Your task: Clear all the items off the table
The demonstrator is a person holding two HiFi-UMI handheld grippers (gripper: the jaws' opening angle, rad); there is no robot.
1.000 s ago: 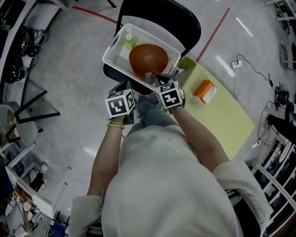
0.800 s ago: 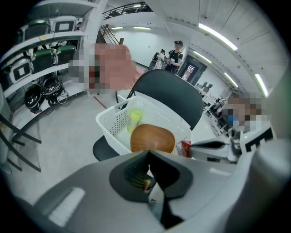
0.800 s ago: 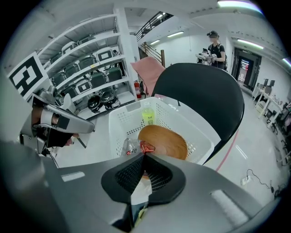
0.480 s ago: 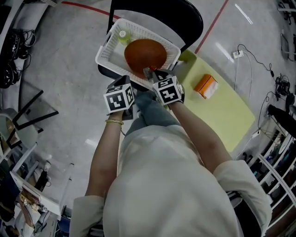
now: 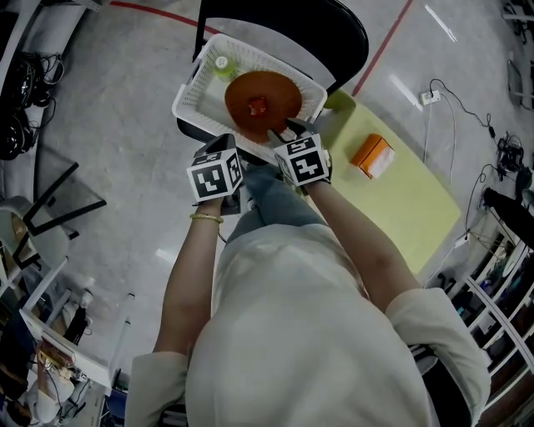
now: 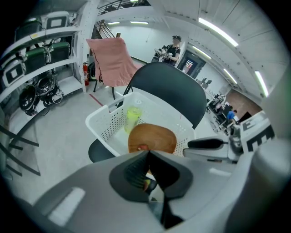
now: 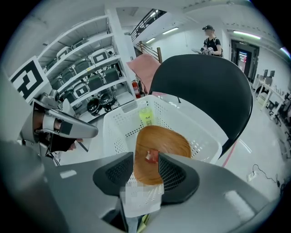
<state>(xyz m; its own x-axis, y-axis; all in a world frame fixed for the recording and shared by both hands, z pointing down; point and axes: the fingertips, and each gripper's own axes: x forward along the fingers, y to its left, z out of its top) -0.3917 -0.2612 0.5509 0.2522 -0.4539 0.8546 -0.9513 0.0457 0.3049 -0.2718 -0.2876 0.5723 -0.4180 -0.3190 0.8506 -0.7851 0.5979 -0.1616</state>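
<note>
A white basket (image 5: 188, 96) sits on a black chair (image 5: 284, 25). In it lie a round brown plate (image 5: 275, 87) and a pale green bottle (image 5: 222, 67). A small red piece (image 5: 257, 104) rests on the plate. My right gripper (image 5: 284, 133) hangs over the basket's near rim; its jaws have just been opening and stand apart, and the red piece (image 7: 152, 156) lies loose on the plate (image 7: 168, 141) beyond them. My left gripper (image 5: 224, 167) is beside it on the left, shut (image 6: 148, 157), with nothing seen in its grip.
A yellow-green table (image 5: 400, 208) stands to the right of the chair with an orange box (image 5: 371, 157) on it and a green object (image 5: 338, 102) at its near corner. Grey floor with red tape lines surrounds the chair. Shelving and a person stand far back.
The right jaws have opened, and the small red piece that was at their tips now lies on the plate. Both grippers sank slightly toward the basket.
</note>
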